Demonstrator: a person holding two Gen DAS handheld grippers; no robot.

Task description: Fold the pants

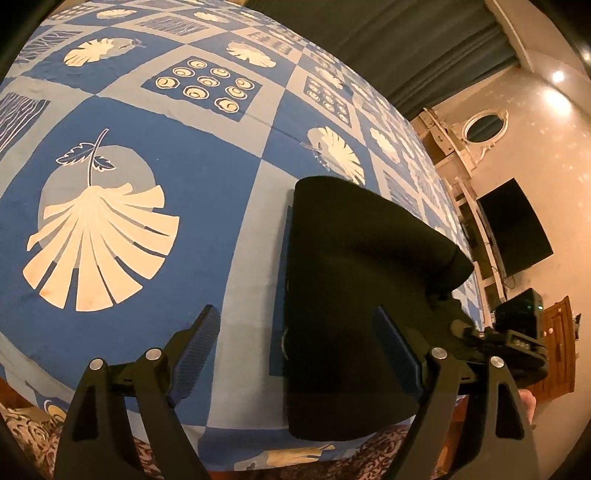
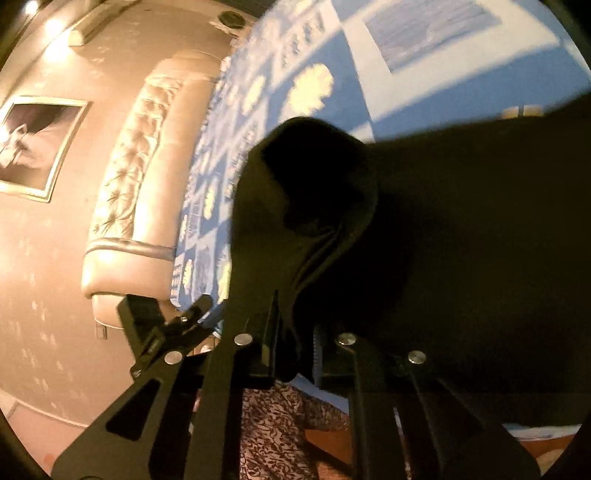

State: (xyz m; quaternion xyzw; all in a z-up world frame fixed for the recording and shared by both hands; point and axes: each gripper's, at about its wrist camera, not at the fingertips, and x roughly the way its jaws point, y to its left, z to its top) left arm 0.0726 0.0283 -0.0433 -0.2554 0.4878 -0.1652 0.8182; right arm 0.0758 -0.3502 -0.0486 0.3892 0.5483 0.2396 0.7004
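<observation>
You're working under warm, yellowish indoor light. In your left wrist view, a ceiling lamp [image 1: 557,76] glares off the glossy ceiling, and the bedsheet [image 1: 207,177] is evenly lit and sharp, its pattern crisp. The black pants [image 1: 354,280] swallow the light, so you see almost no fold detail. Your right wrist view is dimmer and motion-blurred: the sheet pattern smears, the pants [image 2: 461,240] read as a near-solid dark mass, and two lamps [image 2: 51,22] flare at the upper left. Both fisheye views bend straight lines and fade to black at the corners.
</observation>
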